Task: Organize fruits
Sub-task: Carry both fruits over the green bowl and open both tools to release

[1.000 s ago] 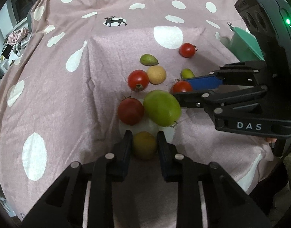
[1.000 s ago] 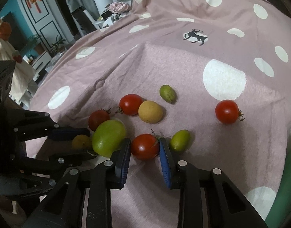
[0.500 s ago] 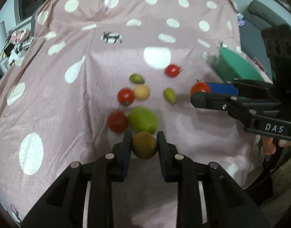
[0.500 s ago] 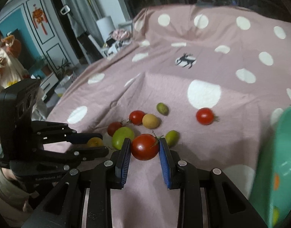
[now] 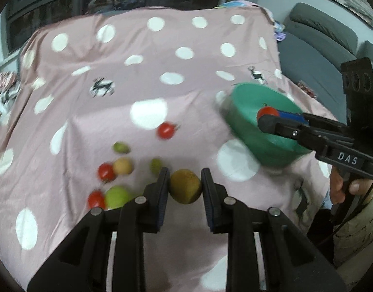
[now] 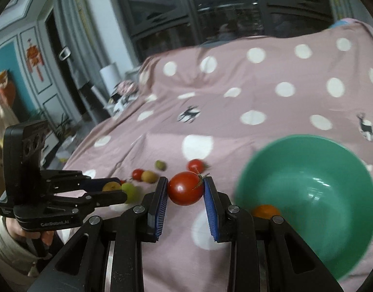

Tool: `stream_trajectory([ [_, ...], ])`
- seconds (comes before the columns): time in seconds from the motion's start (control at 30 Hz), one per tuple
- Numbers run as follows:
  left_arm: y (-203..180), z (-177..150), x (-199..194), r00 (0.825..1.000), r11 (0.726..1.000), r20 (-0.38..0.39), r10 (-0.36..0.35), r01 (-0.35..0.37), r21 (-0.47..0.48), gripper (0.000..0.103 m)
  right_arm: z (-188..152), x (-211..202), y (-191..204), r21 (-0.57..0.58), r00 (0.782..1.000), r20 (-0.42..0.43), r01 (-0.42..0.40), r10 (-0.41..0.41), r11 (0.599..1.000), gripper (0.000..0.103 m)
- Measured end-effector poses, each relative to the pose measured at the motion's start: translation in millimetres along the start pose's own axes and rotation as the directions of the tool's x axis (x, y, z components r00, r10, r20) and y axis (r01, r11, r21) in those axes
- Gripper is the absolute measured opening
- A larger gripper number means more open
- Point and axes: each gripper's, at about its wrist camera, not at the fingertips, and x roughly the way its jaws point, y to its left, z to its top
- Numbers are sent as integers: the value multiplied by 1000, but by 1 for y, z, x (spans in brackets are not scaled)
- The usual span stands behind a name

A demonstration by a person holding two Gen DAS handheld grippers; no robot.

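Note:
My left gripper (image 5: 185, 187) is shut on a yellow-brown round fruit (image 5: 185, 189), held above the pink dotted cloth (image 5: 162, 48). My right gripper (image 6: 185, 189) is shut on a red tomato (image 6: 185, 188), just left of the green bowl (image 6: 332, 219). An orange fruit (image 6: 265, 211) lies in that bowl. In the left wrist view the right gripper (image 5: 268, 117) holds its tomato (image 5: 265, 112) in front of the bowl (image 5: 254, 138). On the cloth lie several fruits: a lone tomato (image 5: 165, 130), a green mango (image 5: 116, 197), a tan ball (image 5: 123, 166) and small green ones.
A grey sofa (image 5: 320, 48) stands beyond the cloth's right edge. A person's hand (image 5: 342, 187) grips the right tool's handle. Dark windows (image 6: 235, 12) and a teal-panelled wall (image 6: 6, 73) lie behind. The loose fruits cluster left of the bowl (image 6: 148, 176).
Both grippers have lifted off the cloth with their fruits. The right one has carried its tomato to the right, up beside the green bowl, which now fills much of its view.

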Motion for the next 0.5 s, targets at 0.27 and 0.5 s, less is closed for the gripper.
stream_trajectory([
  [0.27, -63, 41, 32, 998, 991, 9, -69, 67, 115, 26, -4, -31, -49, 101, 994, 51, 93, -98, 991, 31],
  [0.5, -104, 57, 69, 998, 980, -35, -49, 55, 193, 26, -14, -39, -83, 160, 982, 27, 179, -185, 971, 31],
])
